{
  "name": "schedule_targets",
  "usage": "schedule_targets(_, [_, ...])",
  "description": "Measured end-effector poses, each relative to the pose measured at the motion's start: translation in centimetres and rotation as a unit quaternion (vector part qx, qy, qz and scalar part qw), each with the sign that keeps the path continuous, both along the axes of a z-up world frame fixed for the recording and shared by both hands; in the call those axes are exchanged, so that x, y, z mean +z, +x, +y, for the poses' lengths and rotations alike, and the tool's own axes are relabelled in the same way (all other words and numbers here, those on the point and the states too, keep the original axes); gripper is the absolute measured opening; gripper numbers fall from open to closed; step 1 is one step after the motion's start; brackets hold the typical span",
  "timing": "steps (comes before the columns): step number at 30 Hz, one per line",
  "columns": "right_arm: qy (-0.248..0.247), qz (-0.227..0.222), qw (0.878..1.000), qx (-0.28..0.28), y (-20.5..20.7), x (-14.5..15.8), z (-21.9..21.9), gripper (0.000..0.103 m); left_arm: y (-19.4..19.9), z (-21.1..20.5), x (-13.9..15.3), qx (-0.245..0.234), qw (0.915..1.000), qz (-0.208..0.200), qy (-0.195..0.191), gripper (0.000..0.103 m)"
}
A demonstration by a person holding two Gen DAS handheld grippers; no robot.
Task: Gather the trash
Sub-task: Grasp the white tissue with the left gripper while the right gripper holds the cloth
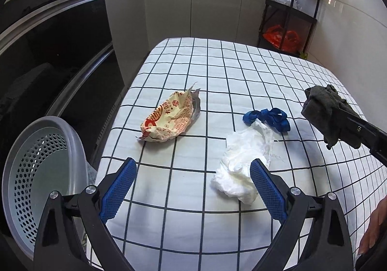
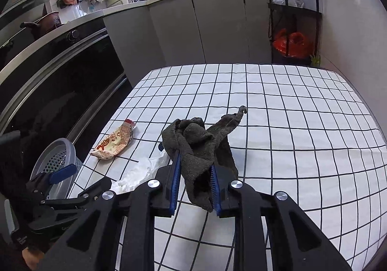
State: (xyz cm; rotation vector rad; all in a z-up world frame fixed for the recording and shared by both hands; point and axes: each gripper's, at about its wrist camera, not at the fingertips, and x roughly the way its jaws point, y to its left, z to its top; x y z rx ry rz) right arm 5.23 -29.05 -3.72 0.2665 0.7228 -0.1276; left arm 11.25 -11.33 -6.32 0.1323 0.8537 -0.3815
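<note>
Holding: the right gripper (image 2: 194, 174) is pinching the crumpled dark grey cloth (image 2: 200, 147), jaws nearly closed on it, above the checked white tablecloth (image 2: 290, 138).
Left gripper (image 1: 191, 188): jaws are standing wide, gripping nothing.
Lying on cloth: torn red-and-cream wrapper (image 1: 169, 118), white crumpled tissue (image 1: 241, 169), blue ribbon (image 1: 268, 118).
Partly hiding: the tissue behind one blue pad.
Grey perforated plastic basket (image 1: 36, 174): beside table edge, partly cut off.

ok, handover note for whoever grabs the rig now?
Right claw: shut on the dark rag, held above the table.
Left claw: open, empty, over the table's near edge.
On the table: snack wrapper, white tissue, blue scrap.
Grey bin: beside the table, left; inside looks empty.
Left: bin the rag, then those three.
</note>
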Motion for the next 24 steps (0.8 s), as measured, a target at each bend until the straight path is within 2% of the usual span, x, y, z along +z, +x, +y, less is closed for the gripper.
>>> schedule_targets(7, [0.009,0.001,1.0,-0.018,-0.6,0.1,-1.4,0.022,0.2,-2.2,-1.5,-0.025,0.9994,0.023,-0.006,0.093])
schedule_targets(15, [0.014,0.007,1.0,-0.02,-0.9,-0.4,-2.1,0.022,1.2,-4.1,-3.6,-0.027,0.9977,0.062,-0.005,0.091])
schedule_targets(21, [0.013,0.006,1.0,-0.019,-1.3,-0.4,-2.4,0.022,1.0,-5.0,-3.6,-0.031,0.998,0.055,0.003,0.071])
schedule_targets(24, [0.016,0.006,1.0,-0.021,-1.4,-0.4,-2.6,0.022,0.7,-5.1,-3.4,-0.037,0.9979,0.053,0.001,0.055])
